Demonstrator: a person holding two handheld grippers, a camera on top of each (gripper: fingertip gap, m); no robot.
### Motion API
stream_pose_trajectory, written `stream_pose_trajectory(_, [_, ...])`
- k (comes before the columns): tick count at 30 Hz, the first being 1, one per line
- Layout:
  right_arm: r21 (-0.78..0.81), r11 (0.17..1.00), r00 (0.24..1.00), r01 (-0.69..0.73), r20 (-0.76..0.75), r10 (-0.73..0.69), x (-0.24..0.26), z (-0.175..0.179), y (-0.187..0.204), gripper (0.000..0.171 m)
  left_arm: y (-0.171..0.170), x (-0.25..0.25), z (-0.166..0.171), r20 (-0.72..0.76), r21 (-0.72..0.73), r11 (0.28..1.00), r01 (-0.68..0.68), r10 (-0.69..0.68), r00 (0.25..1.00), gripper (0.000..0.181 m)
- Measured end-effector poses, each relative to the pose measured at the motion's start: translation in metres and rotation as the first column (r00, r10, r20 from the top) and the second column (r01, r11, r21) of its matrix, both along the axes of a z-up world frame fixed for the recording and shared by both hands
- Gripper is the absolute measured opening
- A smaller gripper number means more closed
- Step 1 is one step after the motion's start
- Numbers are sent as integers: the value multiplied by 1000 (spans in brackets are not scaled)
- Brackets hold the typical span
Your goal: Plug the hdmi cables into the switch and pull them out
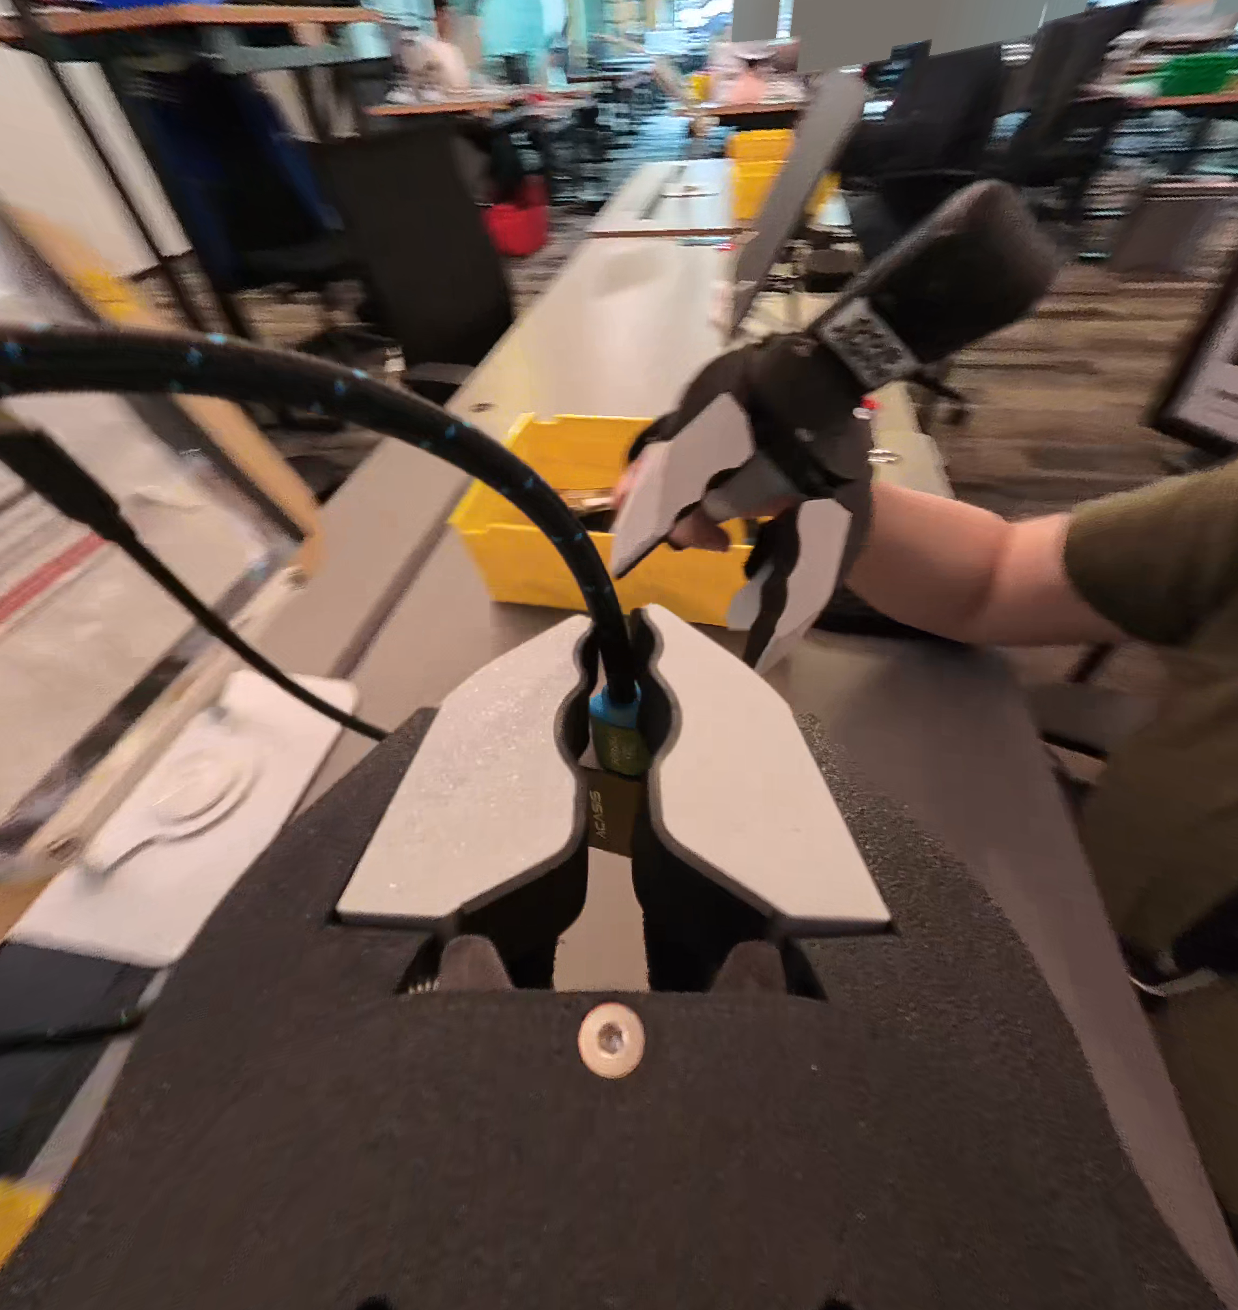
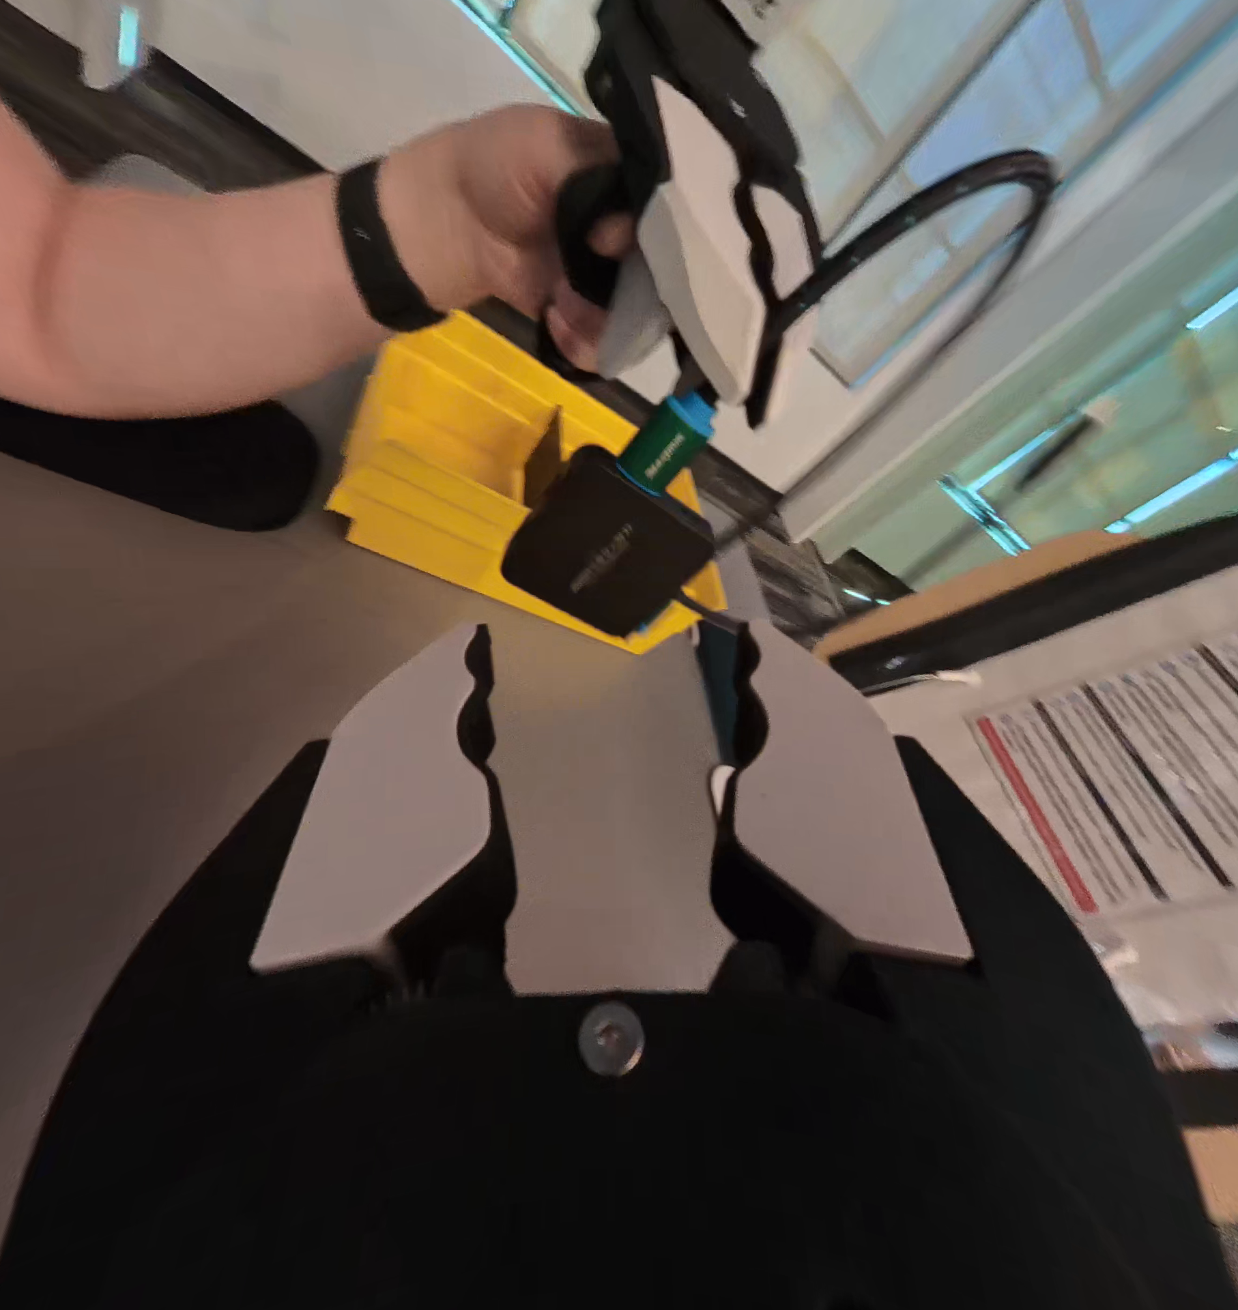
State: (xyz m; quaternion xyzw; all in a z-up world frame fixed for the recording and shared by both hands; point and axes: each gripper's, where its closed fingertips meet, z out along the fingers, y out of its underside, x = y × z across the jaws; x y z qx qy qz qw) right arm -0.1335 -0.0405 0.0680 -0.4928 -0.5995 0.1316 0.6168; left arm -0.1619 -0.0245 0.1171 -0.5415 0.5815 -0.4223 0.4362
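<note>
So the left tongs are clamped on the braided HDMI cable just behind its green plug, which looks seated in the black switch, hanging off the tabletop by the yellow bin. Further right, the right tongs gape wide, holding nothing. One cable's in, I'd guess; pulling out remains.

Brand lettering on switch, plug
</note>
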Motion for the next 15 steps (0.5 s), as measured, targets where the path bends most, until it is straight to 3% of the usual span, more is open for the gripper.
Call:
stream_pose_trajectory(3, [-25, 996, 995, -90, 43, 91, -6, -7, -18, 73, -33, 14, -9, -27, -45, 982, 184, -186, 982, 7])
stream_pose_trajectory(8, [-41, 991, 988, -126, 85, 129, -9, -22, -20, 74, -73, 31, -24, -71, -70, 924, 377, -381, 922, 7])
stream_pose_trajectory(9, [-94, 984, 979, -154, 124, 165, -9, -32, -26, 69, -78, 34, -28, -87, -69, 918, 391, -396, 914, 7])
stream_pose_trajectory(11, [-204, 958, 948, -200, 205, 242, -7, -52, -36, 40, -83, 40, -35, -120, -58, 914, 403, -407, 906, 8])
stream_pose_trajectory(15, [-310, 929, 930, -202, 235, 281, -7, -64, -38, 25, -89, 47, -46, -161, -35, 908, 418, -418, 894, 8])
